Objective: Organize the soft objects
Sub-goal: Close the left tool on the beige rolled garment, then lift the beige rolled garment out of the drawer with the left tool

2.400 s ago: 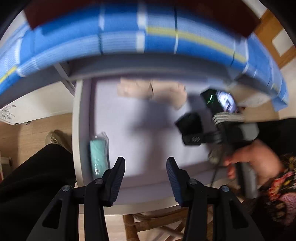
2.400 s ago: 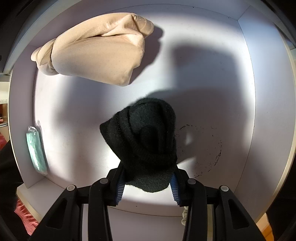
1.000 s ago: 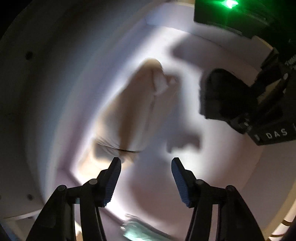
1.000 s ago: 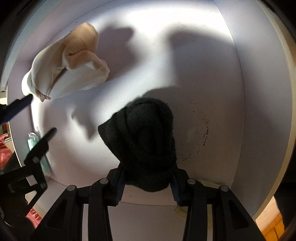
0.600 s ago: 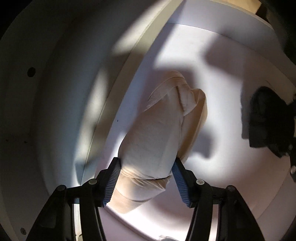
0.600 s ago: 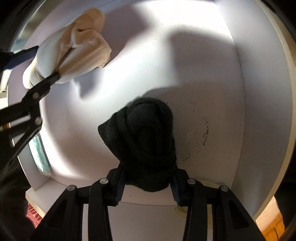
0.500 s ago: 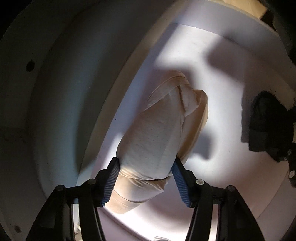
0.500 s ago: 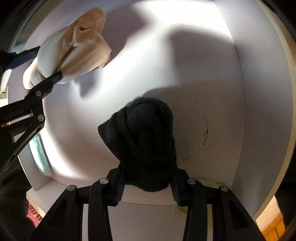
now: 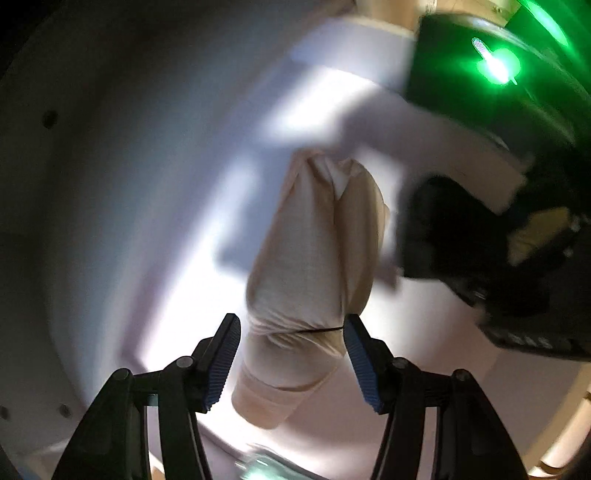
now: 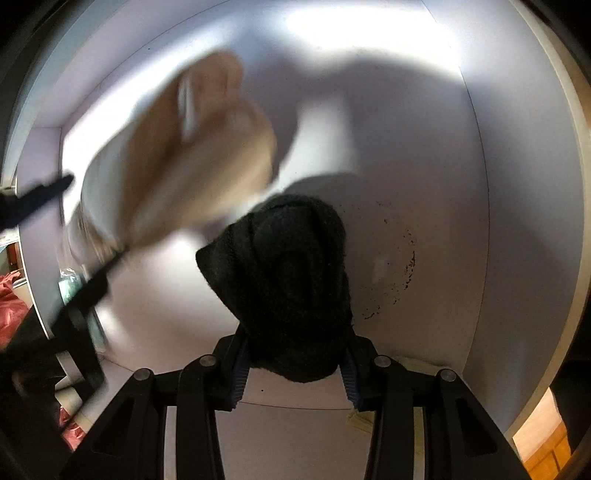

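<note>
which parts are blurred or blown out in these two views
Left wrist: beige bundle fairly sharp, the black sock and green-lit device smeared, white glare on the drawer floor. Right wrist: black sock crisp, beige bundle motion-blurred, back wall overexposed.

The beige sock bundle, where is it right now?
In the left wrist view, the beige sock bundle sits between the left gripper jaws, just left of the black knit bundle inside the white drawer.

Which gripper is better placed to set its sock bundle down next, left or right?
Probably right. The right gripper is steady, clamped on the black bundle above bare drawer floor. The left gripper carries the beige bundle mid-swing, blurred.
</note>
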Tool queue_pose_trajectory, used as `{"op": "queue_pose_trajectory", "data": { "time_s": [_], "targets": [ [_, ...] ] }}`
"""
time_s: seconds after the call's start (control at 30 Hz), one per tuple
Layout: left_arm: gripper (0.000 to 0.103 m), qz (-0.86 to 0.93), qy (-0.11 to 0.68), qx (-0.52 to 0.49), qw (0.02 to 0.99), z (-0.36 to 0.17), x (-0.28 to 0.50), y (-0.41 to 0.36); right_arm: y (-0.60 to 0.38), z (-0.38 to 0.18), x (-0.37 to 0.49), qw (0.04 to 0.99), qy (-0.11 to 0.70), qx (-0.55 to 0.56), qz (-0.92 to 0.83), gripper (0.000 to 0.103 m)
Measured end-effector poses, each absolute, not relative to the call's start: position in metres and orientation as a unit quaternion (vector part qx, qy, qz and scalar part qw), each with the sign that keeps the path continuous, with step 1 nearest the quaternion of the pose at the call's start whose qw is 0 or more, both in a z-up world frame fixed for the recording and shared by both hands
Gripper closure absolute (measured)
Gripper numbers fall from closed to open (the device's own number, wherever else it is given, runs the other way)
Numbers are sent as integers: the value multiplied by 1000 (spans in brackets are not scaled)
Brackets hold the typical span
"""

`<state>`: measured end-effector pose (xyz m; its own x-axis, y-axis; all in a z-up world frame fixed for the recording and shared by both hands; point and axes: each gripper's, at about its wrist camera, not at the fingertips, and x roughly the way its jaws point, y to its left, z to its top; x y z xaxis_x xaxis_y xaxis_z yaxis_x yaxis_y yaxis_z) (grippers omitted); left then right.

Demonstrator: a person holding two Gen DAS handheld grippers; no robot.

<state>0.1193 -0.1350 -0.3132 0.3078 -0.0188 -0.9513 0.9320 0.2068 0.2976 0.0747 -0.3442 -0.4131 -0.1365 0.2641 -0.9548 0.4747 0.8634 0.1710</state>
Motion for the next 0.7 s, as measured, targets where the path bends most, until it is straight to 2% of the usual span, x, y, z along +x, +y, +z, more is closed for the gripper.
{"op": "queue_pose_trajectory", "data": {
  "time_s": [0.07,0.3,0.37,0.4,0.5,0.7],
  "targets": [
    [40,-376,440,518,630,-316,128,-136,-347,-412,75,608,749,248,-88,61],
    [39,-324,496,521,614,-351,153,-137,-356,-408,74,605,750,250,-94,61],
    [43,-335,519,489,616,-348,157,-135,-359,-407,74,604,750,252,-95,61],
    [48,-337,535,469,616,-347,161,-132,-360,-406,76,604,750,252,-95,61],
    [52,-339,562,448,607,-344,163,-122,-364,-404,76,604,750,253,-98,61],
    [51,-352,601,398,597,-331,138,-80,-373,-400,72,599,749,262,-105,61]
  ]
}}
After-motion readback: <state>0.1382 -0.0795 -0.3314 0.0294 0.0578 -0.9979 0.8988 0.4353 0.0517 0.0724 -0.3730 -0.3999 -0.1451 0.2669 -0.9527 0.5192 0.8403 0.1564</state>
